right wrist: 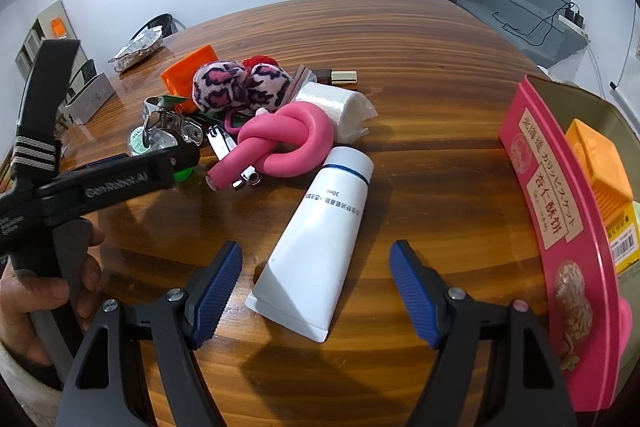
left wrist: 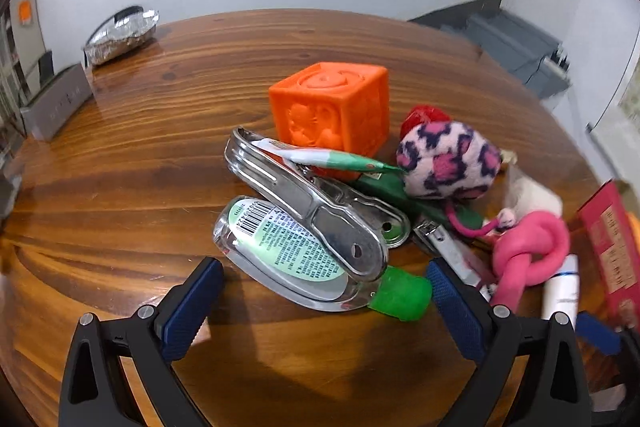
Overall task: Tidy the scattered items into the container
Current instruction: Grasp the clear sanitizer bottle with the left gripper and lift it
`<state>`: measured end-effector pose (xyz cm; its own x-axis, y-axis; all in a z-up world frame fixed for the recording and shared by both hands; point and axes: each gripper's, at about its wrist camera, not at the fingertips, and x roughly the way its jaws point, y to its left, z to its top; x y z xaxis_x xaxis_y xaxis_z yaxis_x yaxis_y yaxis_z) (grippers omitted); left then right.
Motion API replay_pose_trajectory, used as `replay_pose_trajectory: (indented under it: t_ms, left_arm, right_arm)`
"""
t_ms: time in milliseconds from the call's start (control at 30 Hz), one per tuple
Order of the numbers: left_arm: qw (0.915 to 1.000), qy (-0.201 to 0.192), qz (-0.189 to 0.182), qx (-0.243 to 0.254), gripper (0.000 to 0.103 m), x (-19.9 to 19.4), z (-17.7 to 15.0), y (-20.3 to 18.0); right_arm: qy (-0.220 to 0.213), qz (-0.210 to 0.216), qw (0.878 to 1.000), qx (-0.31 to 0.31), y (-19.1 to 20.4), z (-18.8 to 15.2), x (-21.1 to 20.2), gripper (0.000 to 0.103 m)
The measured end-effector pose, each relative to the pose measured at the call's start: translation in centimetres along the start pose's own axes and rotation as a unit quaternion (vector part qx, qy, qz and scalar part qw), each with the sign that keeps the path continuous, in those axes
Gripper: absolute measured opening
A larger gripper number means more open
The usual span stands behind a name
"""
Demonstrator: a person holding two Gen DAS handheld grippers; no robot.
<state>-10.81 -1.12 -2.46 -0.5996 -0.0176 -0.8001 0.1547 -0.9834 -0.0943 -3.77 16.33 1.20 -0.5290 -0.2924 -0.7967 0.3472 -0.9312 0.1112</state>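
White tube between spread right fingers, seemingly untouched.

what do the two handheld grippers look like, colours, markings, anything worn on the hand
Both are matte black plastic with triangular cut-outs, silver screws at the finger pivots and ridged blue pads. The right gripper matches the left gripper. Seen from the right wrist, the left one's body carries white "GenRobot.AI" lettering and a strap with grey stripes. The hand shows a pale cuff at the wrist.

I read "30ml" on the white tube, "GenRobot.AI" on the left gripper's arm at nine o'clock, and "杏仁酥饼" on the pink tin.
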Motion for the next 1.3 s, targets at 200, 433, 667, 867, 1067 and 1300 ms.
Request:
replay_pose_trajectory:
  t_ms: [200,433,667,867,1067,1300]
  left_arm:
    - [0.9992,0.008,0.037,-0.009,0.102,-0.6,-1.3,2.2]
    - [0.9951,0.008,0.070,-0.069,0.102,-2.2,-2.8,7.6]
    - [0.9960,-0.011,0.048,-0.074,0.102,-2.3,-1.4,8.0]
    - [0.9970,-0.009,0.076,-0.010,0.102,-0.3,-0.3,5.2]
    - [0.9988,-0.012,0.045,-0.013,0.045,-0.3,0.1,5.6]
    - [0.9987,-0.031,0.027,-0.031,0.045,-3.4,-1.2,5.8]
  right_arm:
    - [0.003,0.012,1.000,0.007,-0.3,-0.1,-0.3,0.079]
    - [0.006,0.027,1.000,0.007,0.0,-0.2,-0.5,0.079]
    - [0.008,0.028,1.000,0.004,0.4,-0.3,-0.4,0.079]
    - [0.006,0.021,1.000,0.001,0.5,-0.2,-0.3,0.079]
    - [0.007,0.023,1.000,0.001,0.4,-0.2,-0.2,0.079]
    - [-0.008,0.026,1.000,0.004,0.2,-0.2,-0.9,0.079]
